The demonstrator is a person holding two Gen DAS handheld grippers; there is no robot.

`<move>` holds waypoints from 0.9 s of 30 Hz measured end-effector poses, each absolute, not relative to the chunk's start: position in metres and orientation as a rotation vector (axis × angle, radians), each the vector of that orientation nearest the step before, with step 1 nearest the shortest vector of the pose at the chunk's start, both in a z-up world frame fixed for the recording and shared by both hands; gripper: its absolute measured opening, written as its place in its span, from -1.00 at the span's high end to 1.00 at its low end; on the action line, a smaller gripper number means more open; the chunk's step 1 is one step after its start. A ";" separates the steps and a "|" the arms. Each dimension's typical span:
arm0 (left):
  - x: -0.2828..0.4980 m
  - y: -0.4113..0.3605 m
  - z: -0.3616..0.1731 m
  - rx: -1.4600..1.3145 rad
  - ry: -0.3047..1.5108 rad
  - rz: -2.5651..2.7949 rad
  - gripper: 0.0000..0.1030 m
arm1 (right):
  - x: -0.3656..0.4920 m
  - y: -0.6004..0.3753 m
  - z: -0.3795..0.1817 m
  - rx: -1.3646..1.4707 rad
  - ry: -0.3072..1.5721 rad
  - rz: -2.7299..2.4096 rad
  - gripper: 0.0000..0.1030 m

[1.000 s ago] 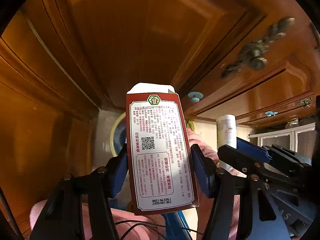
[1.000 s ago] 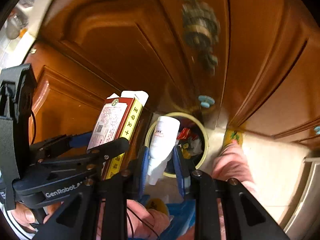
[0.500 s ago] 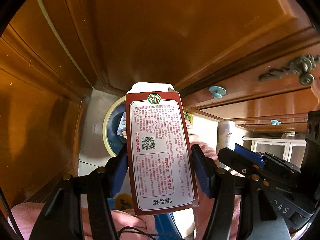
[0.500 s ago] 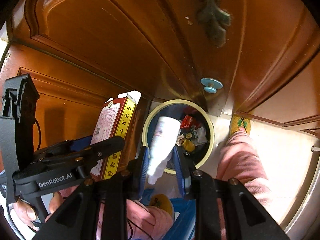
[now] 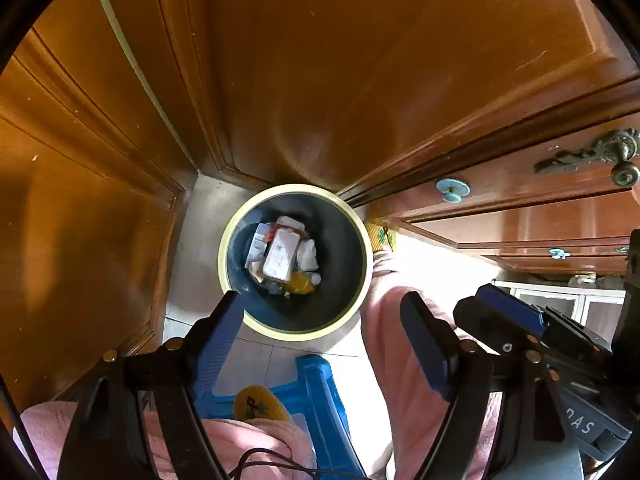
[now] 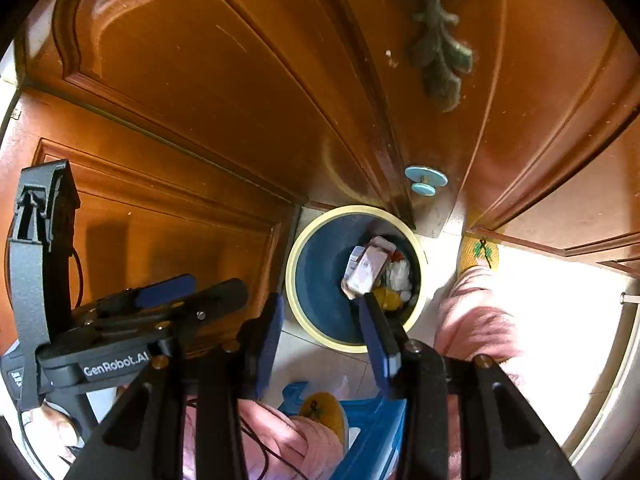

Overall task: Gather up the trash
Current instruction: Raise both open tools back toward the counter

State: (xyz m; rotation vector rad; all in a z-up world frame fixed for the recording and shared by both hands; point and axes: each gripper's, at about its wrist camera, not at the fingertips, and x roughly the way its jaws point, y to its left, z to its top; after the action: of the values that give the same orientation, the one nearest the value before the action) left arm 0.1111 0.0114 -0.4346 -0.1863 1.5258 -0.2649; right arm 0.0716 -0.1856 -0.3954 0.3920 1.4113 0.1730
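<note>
Jaws of both grippers, left (image 5: pixel 320 332) and right (image 6: pixel 320 330), point steeply down over bin (image 5: pixel 240 216), opening, empty.

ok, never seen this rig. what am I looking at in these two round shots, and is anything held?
There is no robot here. A person holds a two-finger grabbing tool in each hand, and each tool carries a fisheye camera looking along its fingers, hence the round, warped pictures. One shot is from the left tool, the other from the right tool; each also catches the other tool at its edge. Both point steeply down at a round bin on the floor, beside wooden doors. Trash lies in the bin, with a white carton on top. Neither tool holds anything: the jaws of both are opening, with nothing between them. The pink fabric is the person's clothing, near a blue stool.
</note>
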 end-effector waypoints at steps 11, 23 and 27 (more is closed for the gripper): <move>0.107 0.010 -0.356 -0.237 1.347 -0.329 -0.53 | 0.059 -0.187 -0.319 0.347 1.266 0.175 0.22; 0.083 0.008 -0.222 -0.261 1.090 -0.437 -0.54 | 0.040 -0.184 -0.202 0.273 1.041 0.207 0.22; 0.081 0.008 -0.180 -0.243 1.009 -0.455 -0.55 | 0.042 -0.182 -0.163 0.256 0.974 0.232 0.22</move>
State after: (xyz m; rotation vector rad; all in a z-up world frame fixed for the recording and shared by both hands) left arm 0.0807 0.0082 -0.1802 -0.2430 1.0092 -0.4547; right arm 0.0423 -0.1822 -0.1631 0.2559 0.9735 0.2320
